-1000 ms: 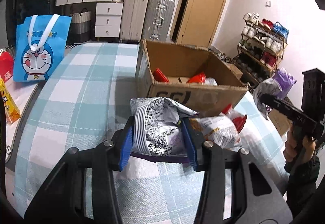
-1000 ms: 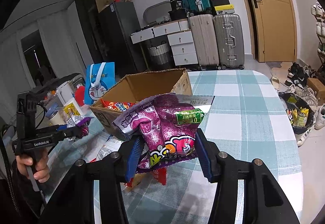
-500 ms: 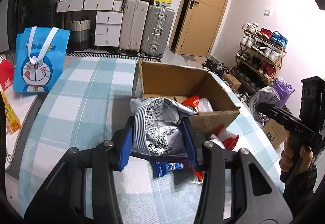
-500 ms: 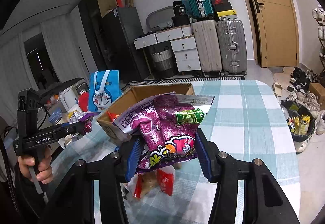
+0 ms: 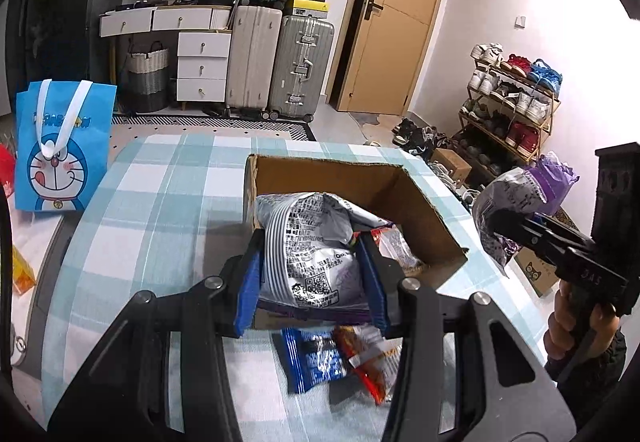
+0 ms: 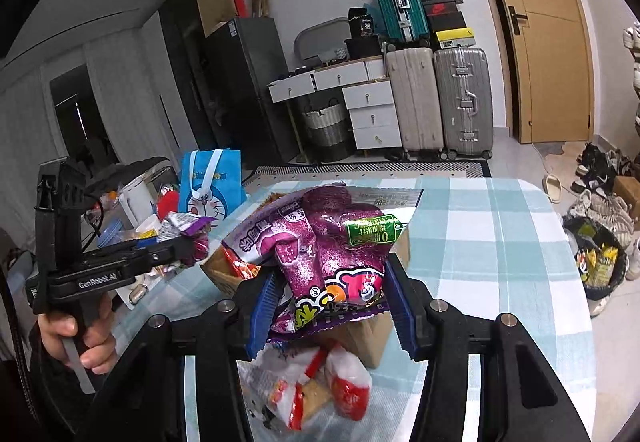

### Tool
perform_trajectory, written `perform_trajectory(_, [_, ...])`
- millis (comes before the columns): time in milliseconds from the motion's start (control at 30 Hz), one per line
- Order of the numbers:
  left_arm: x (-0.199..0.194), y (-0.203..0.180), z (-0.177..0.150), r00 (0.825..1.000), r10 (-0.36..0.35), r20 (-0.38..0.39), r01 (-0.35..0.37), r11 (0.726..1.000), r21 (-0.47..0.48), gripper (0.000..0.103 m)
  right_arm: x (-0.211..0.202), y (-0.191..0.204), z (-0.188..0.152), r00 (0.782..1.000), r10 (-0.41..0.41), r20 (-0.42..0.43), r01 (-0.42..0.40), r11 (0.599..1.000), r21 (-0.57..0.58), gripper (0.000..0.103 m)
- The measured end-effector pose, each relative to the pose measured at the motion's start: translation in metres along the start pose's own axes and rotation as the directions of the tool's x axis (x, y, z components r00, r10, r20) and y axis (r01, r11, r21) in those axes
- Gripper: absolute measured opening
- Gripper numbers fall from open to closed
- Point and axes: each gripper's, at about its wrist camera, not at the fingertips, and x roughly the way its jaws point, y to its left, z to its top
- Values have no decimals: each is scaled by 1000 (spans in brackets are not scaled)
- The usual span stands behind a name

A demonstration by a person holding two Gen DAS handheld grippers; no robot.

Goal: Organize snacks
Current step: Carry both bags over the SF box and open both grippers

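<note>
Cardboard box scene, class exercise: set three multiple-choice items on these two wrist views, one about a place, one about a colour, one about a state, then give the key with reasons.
1. Where do the loose blue and red packets lie?
A. on the checked cloth in front of the box
B. on the shoe rack
C. in the cartoon bag

2. What colour is the cartoon bag?
A. green
B. blue
C. yellow

3. What is the right tool doing?
A. hanging open
B. lying on the table
C. gripping a purple bag

Key: 1 A, the loose packets lie on the cloth below the cardboard box. 2 B, the cartoon bag is blue. 3 C, the right tool clamps the purple snack bag.
</note>
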Motion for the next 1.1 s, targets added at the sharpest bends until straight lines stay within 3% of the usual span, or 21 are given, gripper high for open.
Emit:
perform_trajectory(467, [28, -12, 30, 1000, 9, 8, -9, 1000, 28, 42, 34, 11, 18, 1000, 18, -19, -18, 1000, -18, 51])
perform_trajectory(1100, [82, -23, 38, 999, 22, -31, -20, 998, 56, 42, 79, -5, 33, 998, 45, -37, -44, 999, 21, 51])
